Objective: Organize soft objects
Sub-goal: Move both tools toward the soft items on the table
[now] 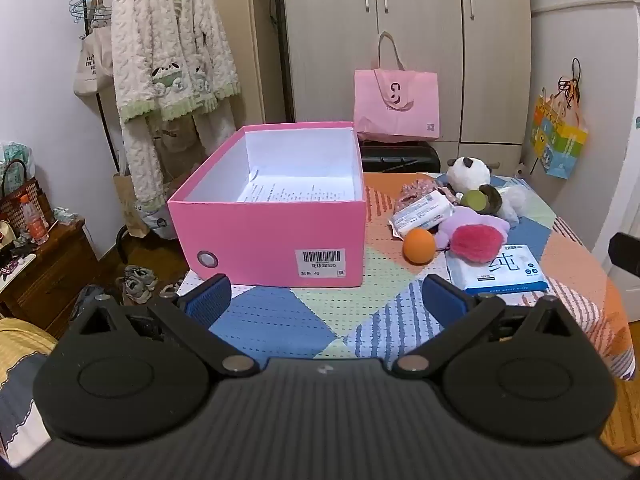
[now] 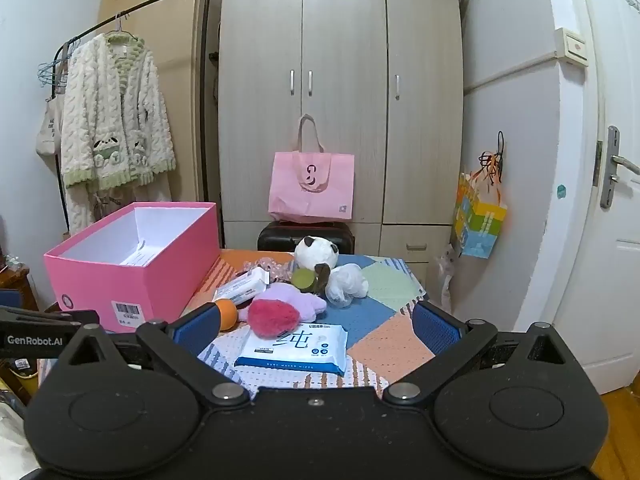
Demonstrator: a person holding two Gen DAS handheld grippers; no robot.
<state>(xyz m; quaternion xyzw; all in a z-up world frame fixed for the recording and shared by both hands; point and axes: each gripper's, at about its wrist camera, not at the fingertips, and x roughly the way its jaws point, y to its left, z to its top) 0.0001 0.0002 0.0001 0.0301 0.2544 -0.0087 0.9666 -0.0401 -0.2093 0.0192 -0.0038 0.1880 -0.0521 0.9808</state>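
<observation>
Left claw (image 1: 326, 300): released, blue pads spread wide, nothing between them, hovering over the counter just in front of the pink box
Right claw (image 2: 316, 326): released, pads wide apart, empty, above the near wipes pack
Pink box (image 1: 272, 236): open-topped, standing on the left part of the counter, a printed sheet lying on its white floor
Counter (image 1: 280, 320): covered with a patchwork cloth in blue, orange, green and white
Soft pile: all to the right of the box, outside it
Red pompom (image 2: 274, 317): resting on the far edge of the near wipes pack (image 2: 294, 348), touching the purple plush (image 2: 294, 298)
Orange ball (image 2: 226, 313): just beside the pompom, on the box side
Panda plush (image 2: 316, 252): at the back of the pile
White mesh puff (image 2: 347, 282): right of the panda
Second wipes pack (image 2: 244, 284): between box and panda
</observation>
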